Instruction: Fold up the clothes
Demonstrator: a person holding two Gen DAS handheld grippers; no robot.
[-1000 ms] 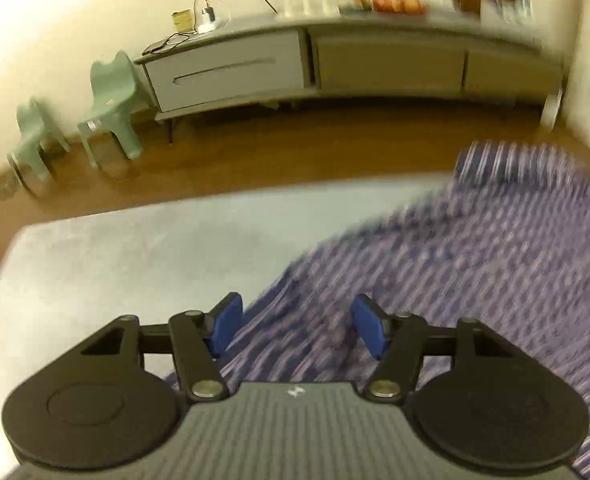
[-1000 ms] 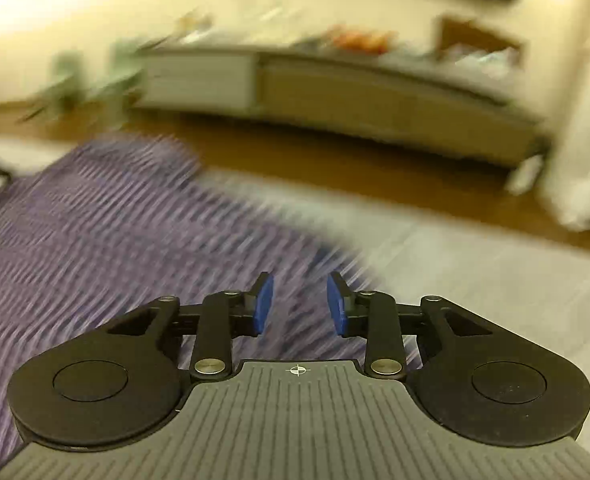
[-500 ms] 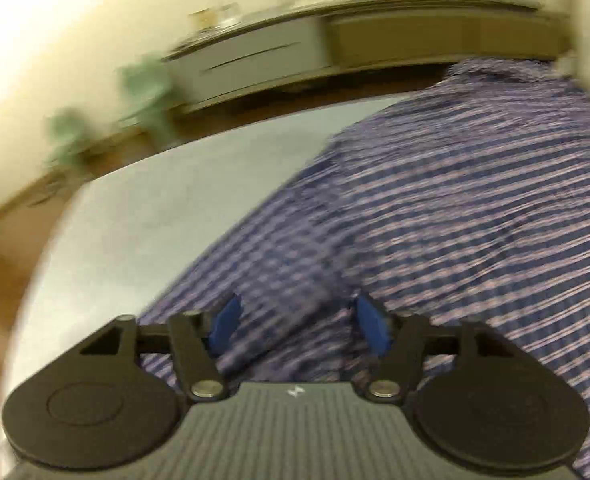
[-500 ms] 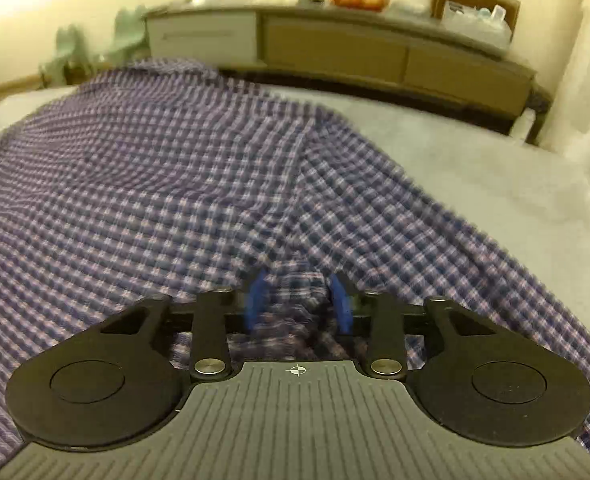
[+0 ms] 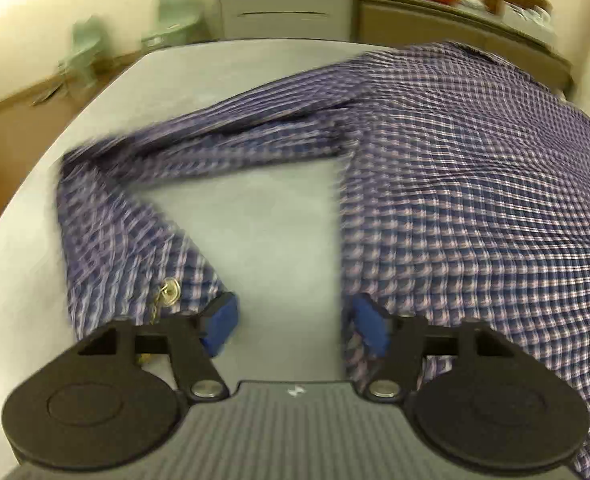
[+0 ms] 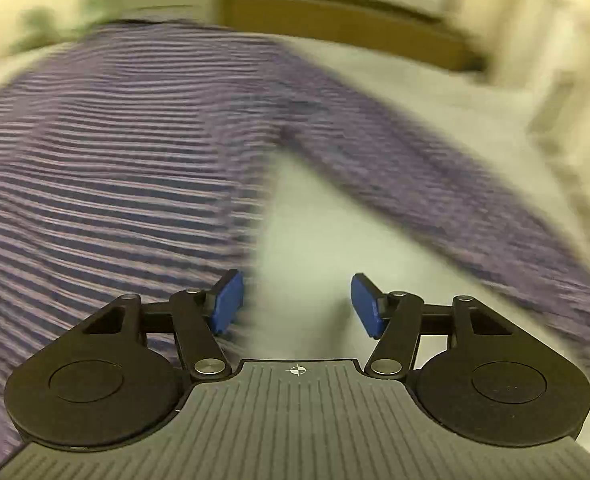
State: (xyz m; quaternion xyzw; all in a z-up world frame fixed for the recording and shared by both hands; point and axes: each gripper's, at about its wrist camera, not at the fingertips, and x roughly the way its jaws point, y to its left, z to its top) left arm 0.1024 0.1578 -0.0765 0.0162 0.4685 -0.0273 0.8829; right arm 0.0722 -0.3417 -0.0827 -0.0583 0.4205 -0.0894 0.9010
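A purple and blue checked shirt (image 5: 475,184) lies spread on a grey table (image 5: 263,240). In the left wrist view its sleeve (image 5: 107,216) bends out to the left and back toward me, with a button at the cuff. My left gripper (image 5: 293,330) is open and empty, over bare table between the sleeve and the shirt body. In the blurred right wrist view the shirt (image 6: 107,152) fills the left side and its other sleeve (image 6: 435,184) runs to the right. My right gripper (image 6: 297,304) is open and empty over the gap between body and sleeve.
A long low sideboard (image 5: 295,16) with items on top stands against the far wall. Two pale green child chairs (image 5: 91,48) stand on the wooden floor at the left. The table's rounded edge (image 5: 27,184) curves close on the left.
Both grippers have pulled back toward the near side of the shirt. The right gripper, narrowly closed around fabric half a second ago, is now wide open. The sleeves now lie spread out.
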